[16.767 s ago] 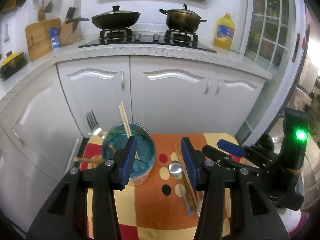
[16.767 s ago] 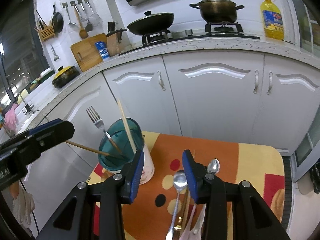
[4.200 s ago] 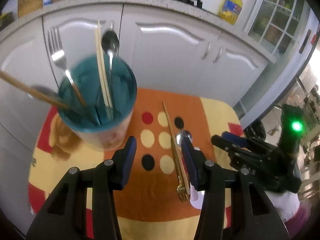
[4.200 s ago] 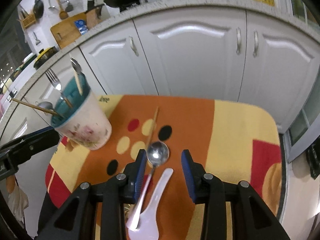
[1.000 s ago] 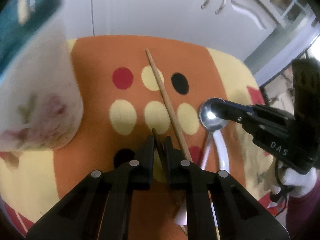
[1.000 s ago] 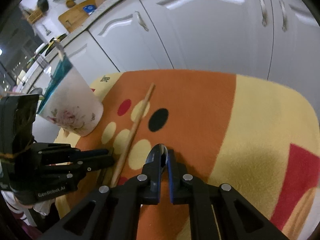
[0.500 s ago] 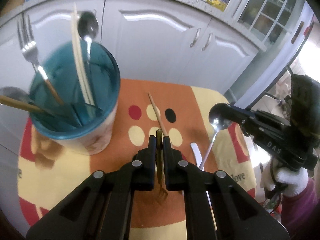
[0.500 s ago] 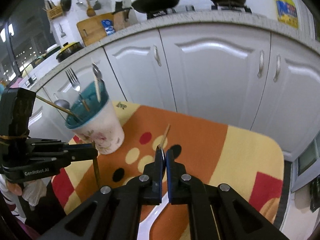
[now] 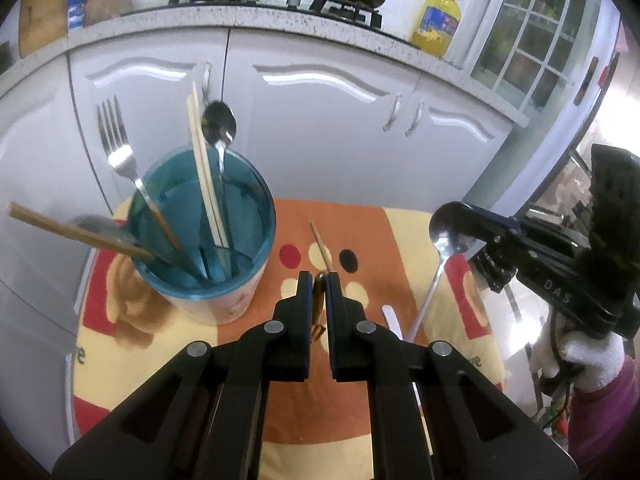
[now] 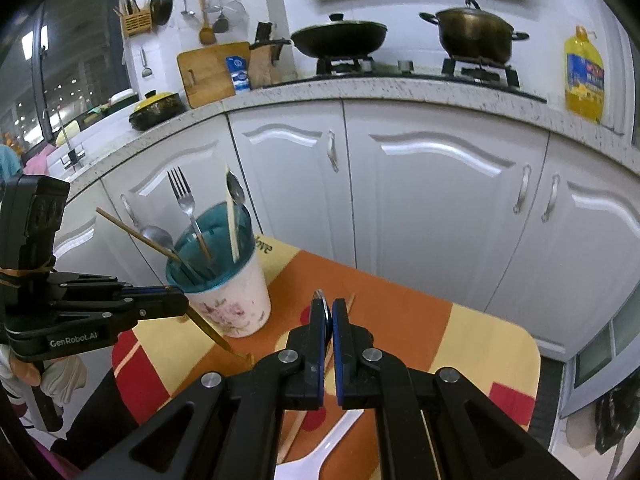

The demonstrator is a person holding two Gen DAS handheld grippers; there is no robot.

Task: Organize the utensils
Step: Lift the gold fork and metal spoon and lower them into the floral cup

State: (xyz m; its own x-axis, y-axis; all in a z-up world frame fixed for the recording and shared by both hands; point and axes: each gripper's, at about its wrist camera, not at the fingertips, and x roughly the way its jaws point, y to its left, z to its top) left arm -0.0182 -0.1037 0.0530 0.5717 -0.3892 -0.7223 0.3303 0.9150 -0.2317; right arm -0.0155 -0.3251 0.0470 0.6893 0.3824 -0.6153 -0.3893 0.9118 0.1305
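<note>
A teal-lined floral cup (image 9: 224, 300) stands on the mat's left part, with a fork, spoons and chopsticks upright in it. My left gripper (image 9: 319, 280) is shut on a gold fork (image 9: 318, 330) by its handle, tines hanging down, in the air right of the cup. From the right wrist view the left gripper (image 10: 180, 300) and gold fork (image 10: 218, 338) sit just in front of the cup (image 10: 232, 304). My right gripper (image 10: 328, 308) is shut on the bowl of a metal spoon (image 9: 450, 230), whose handle dangles over the mat. One chopstick (image 9: 322, 250) and a white spoon (image 10: 320, 456) lie on the mat.
The orange, yellow and red mat (image 9: 372, 240) covers a small table close to white kitchen cabinets (image 10: 432, 200). Behind them, the counter holds a wok, a pot and a yellow oil bottle (image 10: 584, 76). A white-gloved hand (image 9: 580, 364) grips the right gripper.
Both grippers have risen off the mat, the left lifting the gold fork and the right lifting the metal spoon. The cup and cabinets have come fully into view.
</note>
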